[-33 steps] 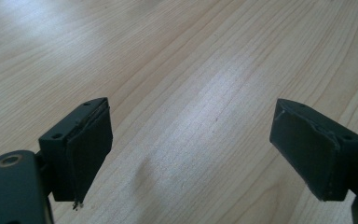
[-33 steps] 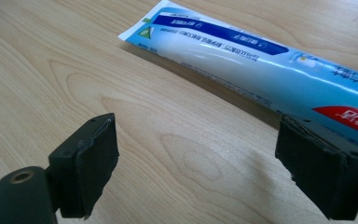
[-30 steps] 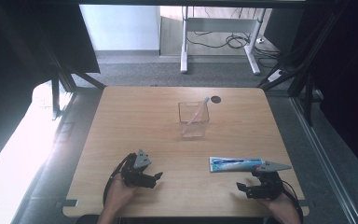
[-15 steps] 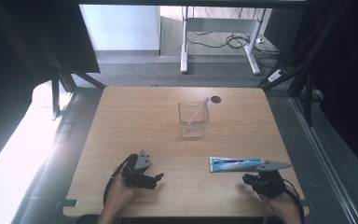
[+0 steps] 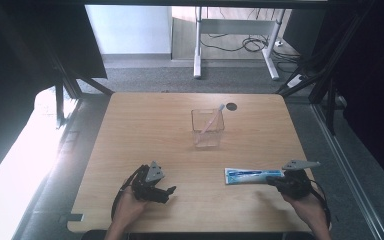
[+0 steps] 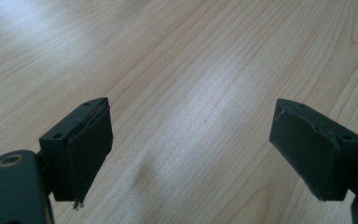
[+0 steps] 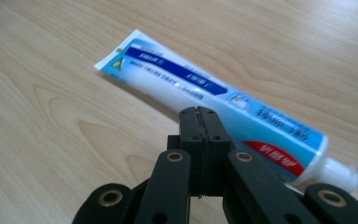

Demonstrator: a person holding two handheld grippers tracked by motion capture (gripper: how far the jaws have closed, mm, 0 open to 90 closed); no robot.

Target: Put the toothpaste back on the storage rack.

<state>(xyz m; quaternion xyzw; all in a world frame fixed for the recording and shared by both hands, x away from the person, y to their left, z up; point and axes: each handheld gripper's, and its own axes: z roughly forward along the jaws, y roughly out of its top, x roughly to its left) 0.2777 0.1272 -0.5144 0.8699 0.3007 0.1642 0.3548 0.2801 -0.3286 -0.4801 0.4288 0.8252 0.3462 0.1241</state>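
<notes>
A blue and white toothpaste tube (image 5: pixel 250 176) lies flat on the wooden table (image 5: pixel 145 130), cap end toward the right. My right gripper (image 5: pixel 276 181) sits at that cap end. In the right gripper view its jaws have just been closing and now meet pad to pad (image 7: pixel 199 112) with nothing seen between them. The tube (image 7: pixel 182 88) lies just beyond the tips. My left gripper (image 5: pixel 167 194) rests near the front left of the table. Its jaws stand wide open (image 6: pixel 191 140) over bare wood.
A clear square container (image 5: pixel 207 135) stands at the table's middle with a pale pink stick (image 5: pixel 212 120) leaning in it. A small dark round hole (image 5: pixel 231 106) lies behind it. Desk legs and cables are on the floor beyond the far edge.
The right gripper's jaws went from open to shut, and that hand shifted a little toward the tube's cap end. The tube and the left gripper kept their places.
</notes>
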